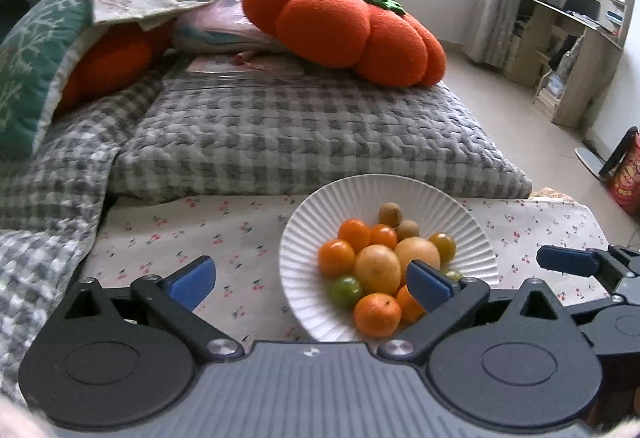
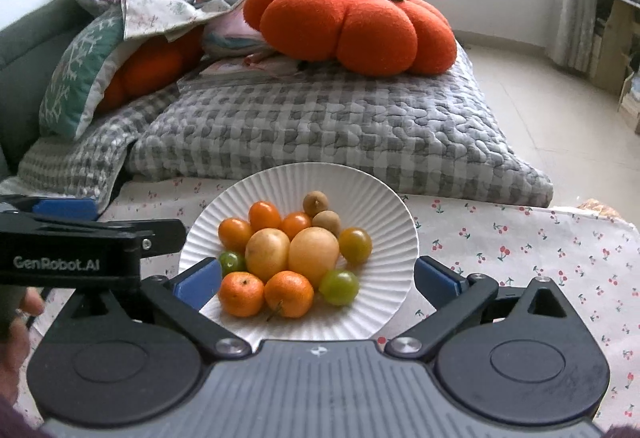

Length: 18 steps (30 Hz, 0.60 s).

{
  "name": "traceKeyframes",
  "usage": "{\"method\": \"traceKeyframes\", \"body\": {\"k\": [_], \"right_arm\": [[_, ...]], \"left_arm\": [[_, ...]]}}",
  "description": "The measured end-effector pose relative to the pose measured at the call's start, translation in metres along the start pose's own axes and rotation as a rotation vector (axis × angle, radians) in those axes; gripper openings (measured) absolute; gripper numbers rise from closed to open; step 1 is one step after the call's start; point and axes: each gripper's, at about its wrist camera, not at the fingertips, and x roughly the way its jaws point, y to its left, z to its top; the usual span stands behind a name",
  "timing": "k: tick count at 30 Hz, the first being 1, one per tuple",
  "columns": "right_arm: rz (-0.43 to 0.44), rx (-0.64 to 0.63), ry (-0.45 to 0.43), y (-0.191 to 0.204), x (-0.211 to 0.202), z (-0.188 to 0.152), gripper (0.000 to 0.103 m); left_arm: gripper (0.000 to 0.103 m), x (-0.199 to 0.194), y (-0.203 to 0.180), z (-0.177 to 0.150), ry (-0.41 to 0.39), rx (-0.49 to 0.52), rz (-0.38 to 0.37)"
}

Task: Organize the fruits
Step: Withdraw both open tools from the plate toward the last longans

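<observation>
altogether, plate (image 2: 400,238) holds perhaps twelve fruits (image 2: 312,252), two brown.

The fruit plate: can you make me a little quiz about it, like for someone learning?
1. True or false: the left gripper holds a fruit.
2. How many green fruits lie on the white ribbed plate? A one, B two, C four.
3. Fill in: behind the plate, on the grey checked quilt, sits an orange ____ cushion.

Key: 1 false, both it and the right gripper are open and empty. 2 B. 3 pumpkin-shaped.
</observation>
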Motion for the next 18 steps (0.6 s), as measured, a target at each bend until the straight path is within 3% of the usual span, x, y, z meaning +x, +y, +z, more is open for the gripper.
{"method": "traceKeyframes", "body": {"k": [4, 7, 11, 18], "right_arm": [[-0.037, -0.02, 0.033, 0.017, -0.008, -0.004, 0.102], [-0.042, -0.034, 0.045, 0.029, -0.019, -0.012, 0.102], [-0.032, -0.084, 0.035, 0.039, -0.038, -0.023, 0.102], [-0.026, -0.064, 0.021, 0.039, -0.063, -0.03, 0.102]], "left_arm": [[0.096, -0.009, 0.017, -0.012, -0.007, -0.009, 0.018], [0.096, -0.008, 0.032, -0.021, 0.035, -0.044, 0.039], [0.096, -0.021, 0.047, -0.03, 0.048, -0.136, -0.016], [0.096, -0.059, 0.027, -0.043, 0.038, -0.029, -0.072]]}}
